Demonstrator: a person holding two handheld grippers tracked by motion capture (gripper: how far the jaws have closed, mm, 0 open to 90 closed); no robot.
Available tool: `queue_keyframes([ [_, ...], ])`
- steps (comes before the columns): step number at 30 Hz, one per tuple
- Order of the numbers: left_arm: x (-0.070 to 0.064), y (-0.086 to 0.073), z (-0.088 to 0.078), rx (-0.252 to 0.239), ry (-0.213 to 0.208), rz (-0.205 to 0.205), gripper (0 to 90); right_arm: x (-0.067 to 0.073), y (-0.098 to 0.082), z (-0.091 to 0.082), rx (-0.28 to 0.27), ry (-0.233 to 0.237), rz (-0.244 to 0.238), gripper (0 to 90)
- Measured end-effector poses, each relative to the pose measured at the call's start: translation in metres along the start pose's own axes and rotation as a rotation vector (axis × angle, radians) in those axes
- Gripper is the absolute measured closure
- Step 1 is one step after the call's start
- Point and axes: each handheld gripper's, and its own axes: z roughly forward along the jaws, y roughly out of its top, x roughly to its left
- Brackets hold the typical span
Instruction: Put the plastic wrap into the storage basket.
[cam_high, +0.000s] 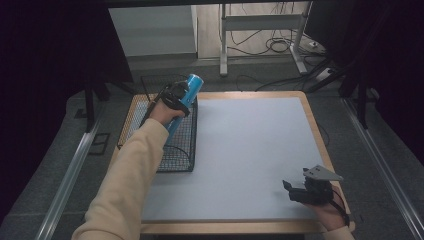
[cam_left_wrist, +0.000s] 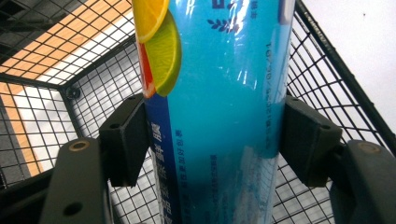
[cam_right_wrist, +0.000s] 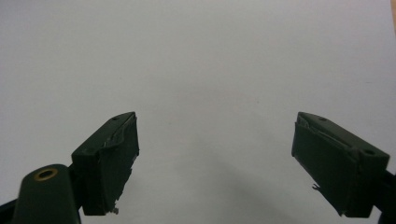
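Blue can held over the wire basket, left side of the counter.

The left gripper (cam_high: 176, 95) has its fingers (cam_left_wrist: 125, 140) clamped on a tall blue can (cam_high: 186, 97) printed with citrus slices, tilted, its lower end down inside the black wire basket (cam_high: 182, 150); nothing else can be seen in the basket. Over at the near right corner, the right gripper (cam_high: 295, 190) sits low above the grey mat (cam_high: 250, 150), fingers (cam_right_wrist: 109, 163) spread wide, holding nothing.

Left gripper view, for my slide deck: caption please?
Left gripper clamps a blue can above a black wire basket.
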Motion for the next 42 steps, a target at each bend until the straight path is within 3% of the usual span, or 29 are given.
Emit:
queue_keyframes([
  [8,-0.001,-0.001,-0.017,-0.08,-0.019,-0.03,24.3,0.0,0.0,-0.001,-0.001,-0.002,-0.001,15.2],
  [11,-0.001,-0.004,-0.026,-0.127,-0.06,-0.045,21.1,0.0,0.0,-0.002,-0.002,-0.003,-0.001,15.2],
  [14,-0.004,-0.011,-0.037,-0.155,-0.124,-0.032,18.0,-0.001,-0.001,-0.003,-0.005,-0.006,0.005,15.3],
  [23,-0.012,-0.027,-0.06,-0.246,-0.167,-0.012,17.0,0.0,0.003,0.0,-0.012,-0.01,0.006,15.2],
  [25,-0.02,-0.03,-0.066,-0.256,-0.164,0.011,16.8,0.0,0.003,0.0,-0.014,-0.01,0.011,15.3],
  [29,-0.035,-0.037,-0.08,-0.284,-0.199,0.05,17.2,0.0,0.004,0.0,-0.015,-0.006,0.007,15.3],
  [32,-0.053,-0.046,-0.095,-0.318,-0.255,0.085,17.3,0.0,0.002,-0.001,-0.014,-0.006,0.008,15.3],
  [33,-0.053,-0.046,-0.095,-0.318,-0.255,0.085,17.3,0.0,0.002,-0.003,-0.016,-0.008,0.006,15.2],
  [35,-0.071,-0.053,-0.103,-0.335,-0.281,0.116,17.3,0.001,0.002,-0.005,-0.022,-0.015,0.006,15.3],
  [36,-0.071,-0.053,-0.103,-0.335,-0.281,0.116,17.5,0.001,0.002,-0.005,-0.022,-0.015,0.006,15.3],
  [39,-0.092,-0.062,-0.107,-0.348,-0.341,0.145,17.6,0.003,0.004,-0.008,-0.028,-0.022,0.003,15.2],
  [41,-0.112,-0.071,-0.109,-0.355,-0.362,0.193,17.8,0.005,0.005,-0.008,-0.03,-0.022,-0.001,15.3],
  [42,-0.112,-0.071,-0.109,-0.355,-0.362,0.193,17.8,0.006,0.005,-0.008,-0.029,-0.022,-0.004,15.2],
])
